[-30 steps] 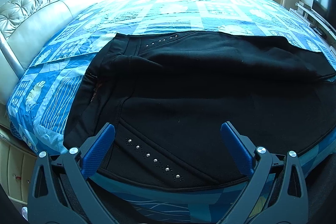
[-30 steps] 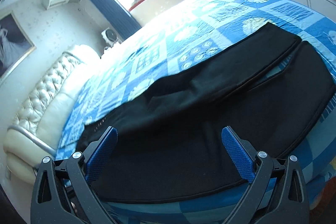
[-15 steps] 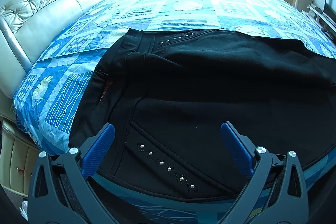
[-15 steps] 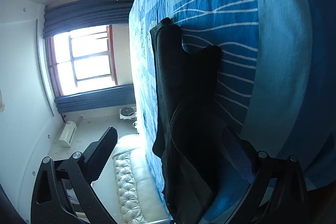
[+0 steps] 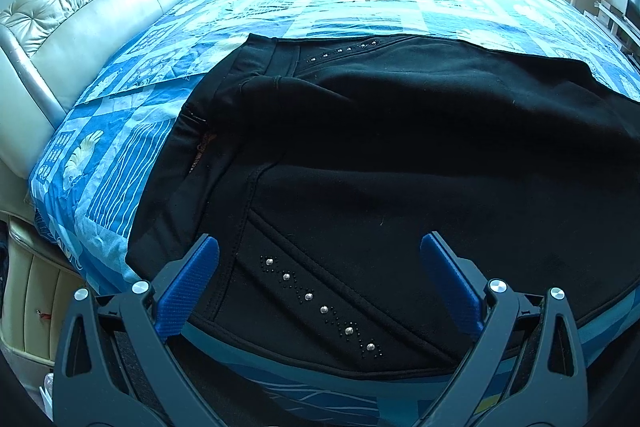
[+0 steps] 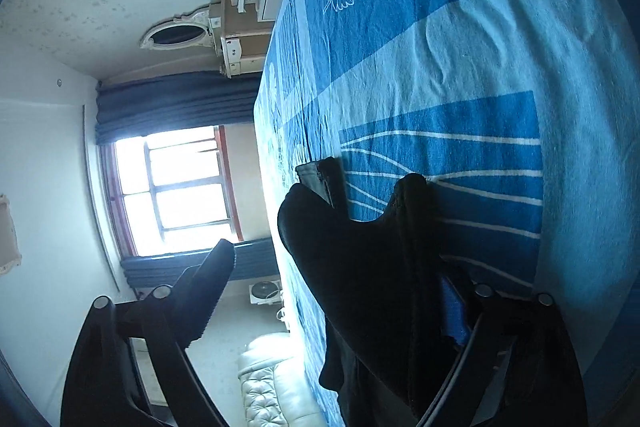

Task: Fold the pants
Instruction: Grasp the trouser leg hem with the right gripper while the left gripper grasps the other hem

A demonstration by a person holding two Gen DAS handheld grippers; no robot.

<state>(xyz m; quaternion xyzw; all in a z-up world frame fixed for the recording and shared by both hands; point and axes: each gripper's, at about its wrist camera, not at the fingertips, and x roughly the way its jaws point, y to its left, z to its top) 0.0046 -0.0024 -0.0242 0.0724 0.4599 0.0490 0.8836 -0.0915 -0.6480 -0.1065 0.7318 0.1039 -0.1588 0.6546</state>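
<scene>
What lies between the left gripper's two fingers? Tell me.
The black pants, with a row of silver studs on the pocket, lying on the blue bedspread. The left wrist view shows it.

Left view downward, right rolled, shared pants (image 5: 400, 147)

Bed (image 5: 120, 163) under blue patchwork bedspread (image 5: 360, 7); black pants (image 5: 400, 167) spread flat near its front edge

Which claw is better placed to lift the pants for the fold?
Probably the right claw: its jaws have just been closing around the pants hem. The left claw hovers open above the waist.
</scene>
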